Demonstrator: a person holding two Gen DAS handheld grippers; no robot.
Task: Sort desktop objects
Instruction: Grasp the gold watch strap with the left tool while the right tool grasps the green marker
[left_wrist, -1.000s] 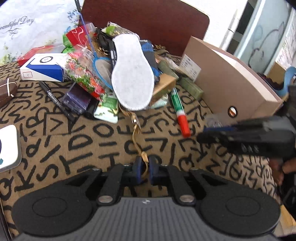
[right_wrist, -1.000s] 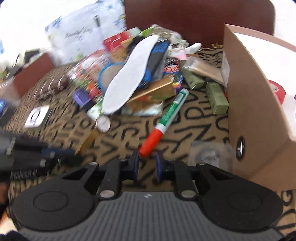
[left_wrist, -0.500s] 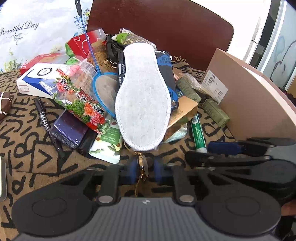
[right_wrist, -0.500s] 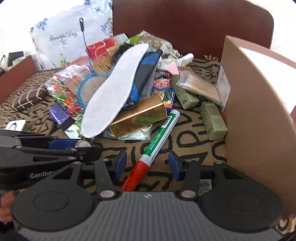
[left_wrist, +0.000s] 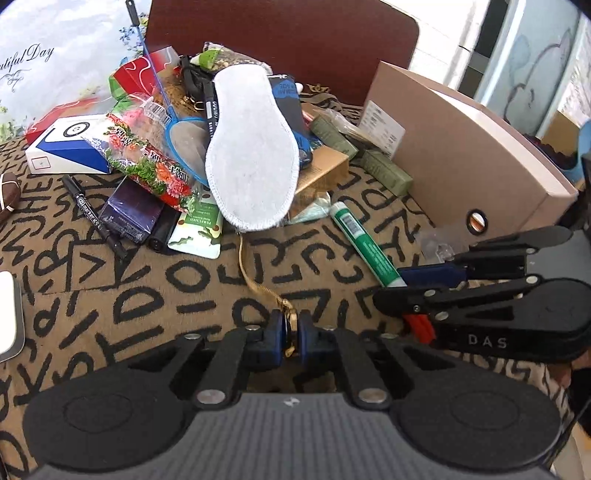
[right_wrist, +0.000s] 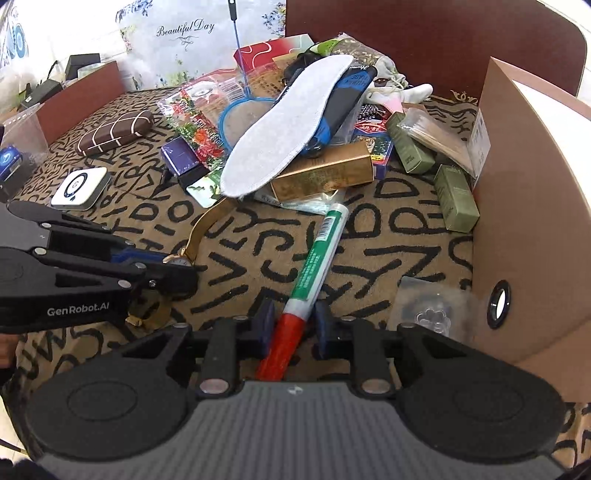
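Straddling the marker (right_wrist: 314, 258) at lower centre, the spread right hand-held gripper (right_wrist: 291, 325) needed squaring before closing; the left hand-held gripper (left_wrist: 290, 334) was seen pinching the watch (left_wrist: 290, 325).

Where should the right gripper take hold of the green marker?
Grip the green marker at its red cap end, which lies nearest, already between the open right gripper fingers. Come in low along its length from the near side; its far end sits by the pile under the insole.

Brown letter-patterned cloth (right_wrist: 388, 229) over bench; dark red chair back (left_wrist: 280, 40) behind; floral "Beautiful Day" bag (right_wrist: 184, 40) at rear left.
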